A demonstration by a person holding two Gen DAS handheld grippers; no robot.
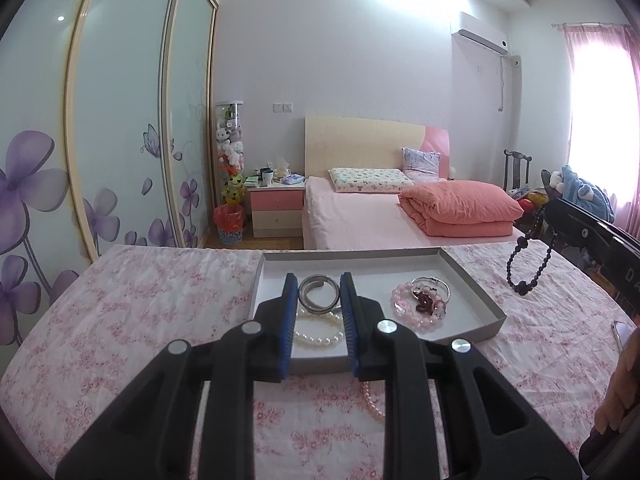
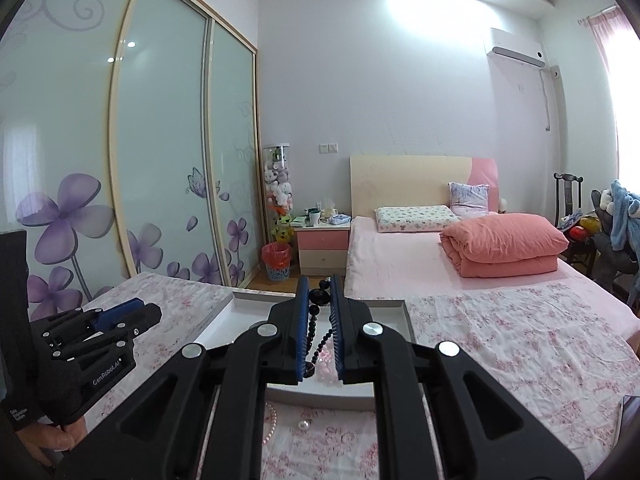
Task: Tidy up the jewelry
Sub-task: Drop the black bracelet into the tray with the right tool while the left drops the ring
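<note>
A shallow grey tray (image 1: pixel 472 280) sits on the pink flowered tablecloth (image 1: pixel 140 320). In it lie a silver bangle (image 1: pixel 318 294), a white pearl bracelet (image 1: pixel 320 334), and a heap of pink bead bracelets (image 1: pixel 408 308) with a thin silver bangle (image 1: pixel 432 282). My left gripper (image 1: pixel 317 280) hovers before the tray with a narrow gap between its jaws and nothing in them. It also shows in the right wrist view as the left gripper (image 2: pixel 120 316), left of the tray. My right gripper (image 2: pixel 320 280) is shut on a dark bead string (image 2: pixel 318 320), whose loop (image 1: pixel 524 264) hangs above the tray's right side.
A pink pearl strand (image 1: pixel 372 400) and a loose pearl (image 2: pixel 304 425) lie on the cloth in front of the tray. A phone (image 1: pixel 622 332) lies at the table's right edge near a person's hand (image 1: pixel 616 392). A bed (image 1: pixel 360 220) stands beyond the table.
</note>
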